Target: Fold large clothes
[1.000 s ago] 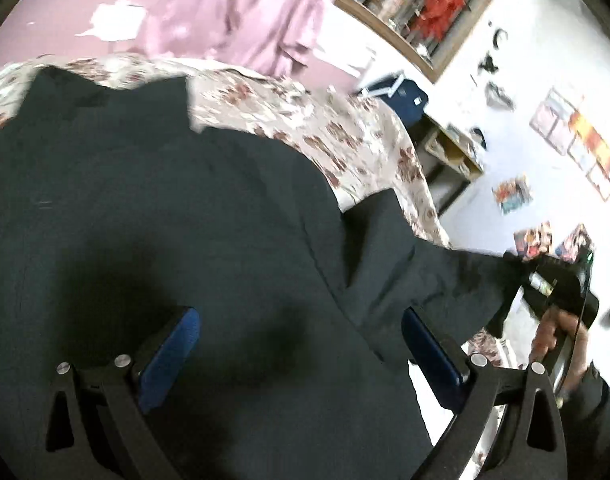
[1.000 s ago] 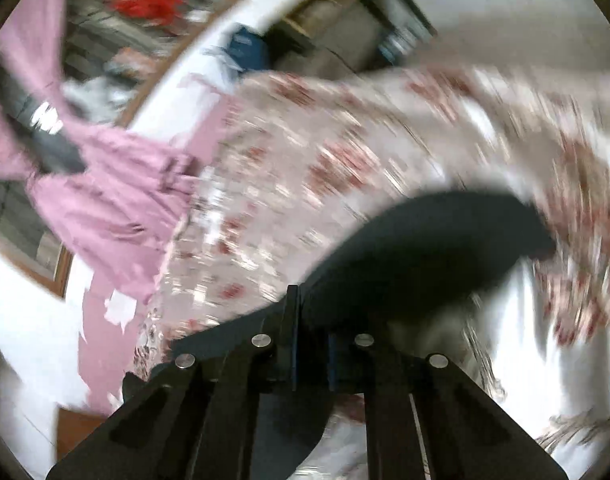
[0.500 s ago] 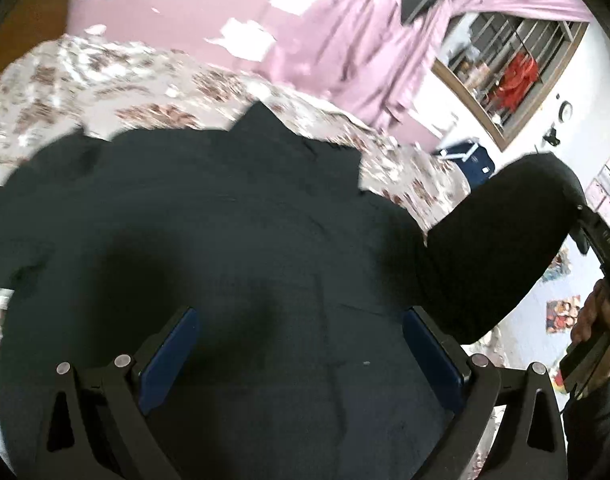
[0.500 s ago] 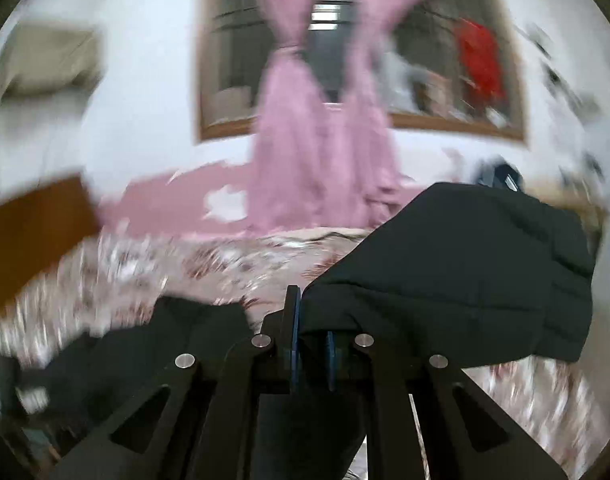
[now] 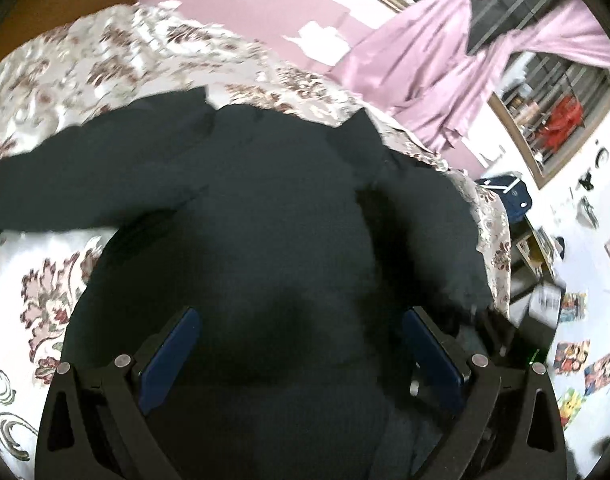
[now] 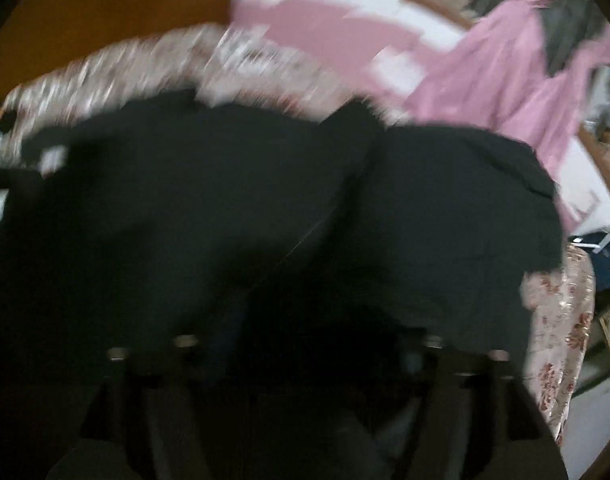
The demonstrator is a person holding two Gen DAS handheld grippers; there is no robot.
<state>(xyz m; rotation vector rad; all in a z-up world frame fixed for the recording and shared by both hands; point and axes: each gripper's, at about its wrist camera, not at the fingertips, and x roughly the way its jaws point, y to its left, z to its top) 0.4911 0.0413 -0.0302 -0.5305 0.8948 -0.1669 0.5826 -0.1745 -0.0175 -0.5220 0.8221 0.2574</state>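
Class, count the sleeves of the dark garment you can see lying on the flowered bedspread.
2: one sleeve stretches out left over the bedspread; the other sleeve lies folded at the right edge. None seem hidden.

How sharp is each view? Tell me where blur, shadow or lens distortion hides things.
Left wrist view: mostly sharp; the blue-padded fingers are crisp, the floral bedspread smears slightly at the top left, and the fisheye bends the window frame. Right wrist view: heavy motion blur throughout; the fingers sink into deep shadow against the black garment, and the pink curtain is streaked.

Daylit fisheye views, right one heavily motion-blurred, foreground dark.
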